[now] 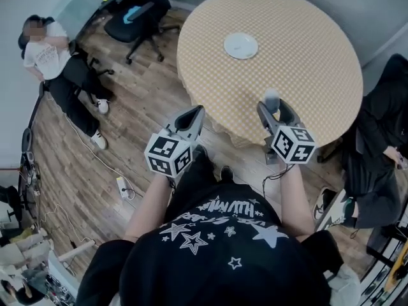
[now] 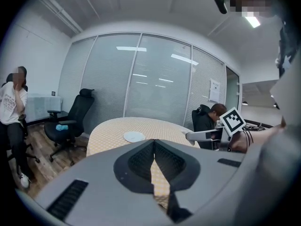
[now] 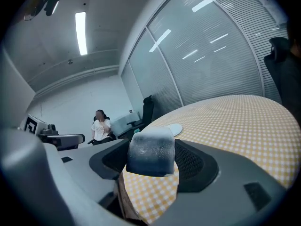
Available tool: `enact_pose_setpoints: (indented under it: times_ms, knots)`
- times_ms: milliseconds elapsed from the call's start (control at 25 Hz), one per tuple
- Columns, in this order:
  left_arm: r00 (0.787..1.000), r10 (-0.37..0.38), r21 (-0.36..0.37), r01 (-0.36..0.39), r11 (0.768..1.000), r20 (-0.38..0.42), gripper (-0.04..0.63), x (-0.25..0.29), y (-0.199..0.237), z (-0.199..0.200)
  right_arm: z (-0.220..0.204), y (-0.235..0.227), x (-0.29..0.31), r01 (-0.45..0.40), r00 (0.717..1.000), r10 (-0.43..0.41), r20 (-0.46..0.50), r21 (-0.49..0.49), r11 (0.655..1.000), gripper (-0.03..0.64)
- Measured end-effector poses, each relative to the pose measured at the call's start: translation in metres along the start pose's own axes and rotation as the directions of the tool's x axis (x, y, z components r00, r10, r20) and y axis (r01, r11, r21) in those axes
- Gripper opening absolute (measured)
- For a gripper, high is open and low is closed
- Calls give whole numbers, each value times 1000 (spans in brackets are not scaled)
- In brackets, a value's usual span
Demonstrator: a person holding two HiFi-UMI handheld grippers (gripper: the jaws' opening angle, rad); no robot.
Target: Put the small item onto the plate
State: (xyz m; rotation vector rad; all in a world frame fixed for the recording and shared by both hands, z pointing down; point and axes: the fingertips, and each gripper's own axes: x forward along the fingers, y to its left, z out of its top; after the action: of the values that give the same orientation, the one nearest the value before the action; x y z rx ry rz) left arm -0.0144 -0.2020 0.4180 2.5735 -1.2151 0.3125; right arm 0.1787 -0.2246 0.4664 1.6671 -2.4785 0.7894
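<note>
Your right hand-held gripper (image 3: 153,146) pinches the small grey-blue block (image 3: 150,158) at the round yellow-checked counter's (image 1: 306,56) near edge, well short of the white plate (image 1: 241,45); loosen early and it could drop. Your left hand-held gripper (image 2: 154,144) is pressed together, empty.

One round table (image 1: 306,56) carries one white plate (image 1: 241,45) near its far edge. There are two grippers, the left gripper (image 1: 195,115) and the right gripper (image 1: 273,107), and one small item (image 3: 151,150). One black office chair (image 1: 137,8) stands off the table's far-left edge. Two other people sit by: one person at left (image 1: 51,59), one person at right (image 1: 376,132).
</note>
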Motion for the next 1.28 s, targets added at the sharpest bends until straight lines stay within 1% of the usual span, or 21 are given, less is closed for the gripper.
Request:
enact_pose_setpoints:
  times_ms: [120,360,600,720,960,1160,1280]
  knots:
    - [1000,-21,-8,21,1000,-2,8,17,16,4,6,-3,15,20,1000,-20,-4,1,1000,301]
    - [994,-104,-5,104,995,-23,8,67,47,10,17,-23,49,95,995,-95,-4,18,995,301]
    - [984,-171,1,171,985,-41,8,115,90,31,41,-39,90,176,984,-176,6,40,984,301]
    - [979,-197,18,198,980,-49,8,136,114,42,53,-41,118,194,981,-195,4,38,980,301]
    - [972,-226,7,227,974,-57,8,171,157,56,65,-45,171,222,975,-221,-36,16,975,301]
    - [964,-255,10,257,966,-70,8,194,182,63,66,-52,204,255,964,-255,-79,-6,967,301]
    - [959,-268,8,270,963,-89,8,210,196,61,61,-60,225,270,956,-270,-112,-10,963,301]
